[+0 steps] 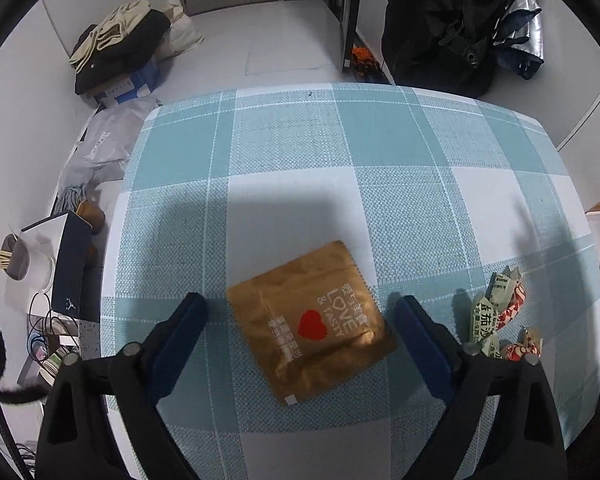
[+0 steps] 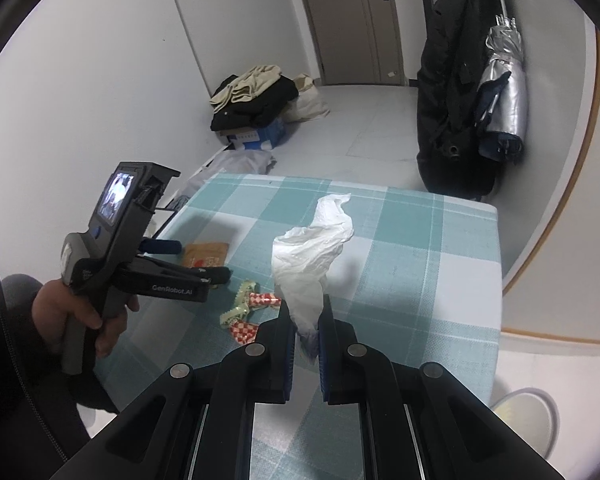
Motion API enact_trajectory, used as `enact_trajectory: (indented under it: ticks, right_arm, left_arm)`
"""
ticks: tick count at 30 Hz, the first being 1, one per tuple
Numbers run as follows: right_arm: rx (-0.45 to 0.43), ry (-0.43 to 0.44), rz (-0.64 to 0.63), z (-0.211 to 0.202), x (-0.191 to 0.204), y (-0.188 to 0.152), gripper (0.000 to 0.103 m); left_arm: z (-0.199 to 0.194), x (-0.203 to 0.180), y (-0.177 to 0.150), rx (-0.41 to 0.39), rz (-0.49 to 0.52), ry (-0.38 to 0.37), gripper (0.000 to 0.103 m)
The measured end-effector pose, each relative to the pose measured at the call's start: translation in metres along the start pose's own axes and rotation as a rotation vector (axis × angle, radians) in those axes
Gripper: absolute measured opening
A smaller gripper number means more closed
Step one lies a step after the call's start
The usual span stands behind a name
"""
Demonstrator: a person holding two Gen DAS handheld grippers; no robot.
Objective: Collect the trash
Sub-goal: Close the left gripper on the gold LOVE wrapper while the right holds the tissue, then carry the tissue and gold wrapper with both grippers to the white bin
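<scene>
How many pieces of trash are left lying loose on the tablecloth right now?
3, perhaps more hidden. The gold packet lies between the open left gripper's fingers. Two crumpled green-and-red wrappers lie to its right, close together. The white plastic bag is clamped in the right gripper.

Pouch (image 1: 310, 324) on table (image 1: 340, 152), wrappers (image 1: 500, 312) just to its right

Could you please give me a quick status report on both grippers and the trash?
Left gripper open, jaws straddling gold packet. Right gripper shut on white plastic bag. Crumpled wrappers loose on tablecloth. Nothing blocking.
</scene>
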State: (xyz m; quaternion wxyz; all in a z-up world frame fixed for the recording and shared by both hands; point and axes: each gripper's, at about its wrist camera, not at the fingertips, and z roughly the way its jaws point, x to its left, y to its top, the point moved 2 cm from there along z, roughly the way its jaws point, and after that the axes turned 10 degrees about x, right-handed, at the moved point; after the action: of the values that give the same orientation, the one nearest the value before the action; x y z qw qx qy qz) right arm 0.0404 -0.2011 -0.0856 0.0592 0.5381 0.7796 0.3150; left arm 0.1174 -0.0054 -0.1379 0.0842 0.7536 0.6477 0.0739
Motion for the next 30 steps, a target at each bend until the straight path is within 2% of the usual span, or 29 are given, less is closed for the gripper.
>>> enact_trajectory:
  ticks: [2, 6, 8, 17, 20, 26, 30]
  right_arm:
    - [-0.002, 0.006, -0.007, -0.001, 0.002, -0.001, 0.009]
    - [-0.007, 0.017, -0.016, -0.004, 0.005, -0.002, 0.009]
    - [-0.008, 0.019, -0.011, -0.003, 0.004, -0.001, 0.009]
    - [0.001, -0.001, 0.006, -0.001, 0.0, -0.002, 0.009]
    - [0.002, -0.007, 0.013, -0.001, -0.002, -0.003, 0.009]
    - [0.012, -0.013, 0.016, 0.002, -0.001, -0.005, 0.009]
    - [0.015, -0.025, 0.012, 0.004, 0.0, -0.006, 0.009]
  left_arm:
    - [-0.003, -0.002, 0.0, -0.011, 0.022, -0.009, 0.074]
    - [-0.003, -0.017, -0.006, -0.029, 0.05, -0.017, 0.06]
    - [-0.004, -0.019, -0.008, -0.037, 0.057, -0.022, 0.048]
    - [-0.002, -0.02, -0.013, -0.021, 0.101, -0.042, 0.038]
    - [-0.007, -0.018, -0.013, -0.02, 0.095, -0.083, 0.027]
    - [-0.009, -0.01, -0.013, -0.02, 0.081, -0.147, 0.013]
    - [-0.015, -0.004, -0.013, -0.036, 0.057, -0.197, 0.007]
